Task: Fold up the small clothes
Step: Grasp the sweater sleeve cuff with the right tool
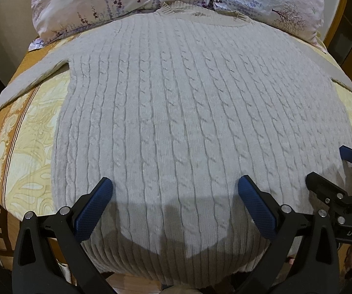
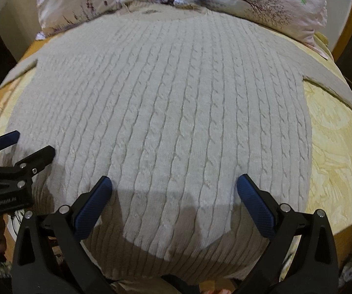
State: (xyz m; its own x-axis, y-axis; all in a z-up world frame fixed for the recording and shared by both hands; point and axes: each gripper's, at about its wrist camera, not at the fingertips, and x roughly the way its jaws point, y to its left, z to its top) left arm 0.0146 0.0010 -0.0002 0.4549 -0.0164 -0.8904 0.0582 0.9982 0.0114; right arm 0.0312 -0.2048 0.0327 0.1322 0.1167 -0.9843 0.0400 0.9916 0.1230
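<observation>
Cream cable-knit sweater lies spread flat, front up, on a bed with a yellow patterned bedspread. Neck end points away from the cameras and touches or slightly overlaps two floral pillows at the head of the bed; ribbed hem is nearest, at the bed's near edge. Both sleeves stretch outward to the sides: one runs off toward the left edge of the bed, the other toward the right. Left claw sits over the hem region toward the sweater's left part, jaws spread wide, blue textured pads facing each other, nothing between them but knit fabric below; whether the tips touch the fabric is not clear. Right claw is likewise wide open, over the hem region toward the sweater's right part, holding nothing. Each claw appears at the edge of the other's view: the right claw at far right of the left wrist view, the left claw at far left of the right wrist view, so the two sit side by side, close but apart. Both throw dark shadows on the ribbed hem directly beneath. Right wrist view is slightly blurred at the pillows. Dark furniture edges at the frame borders, too distorted to identify.
</observation>
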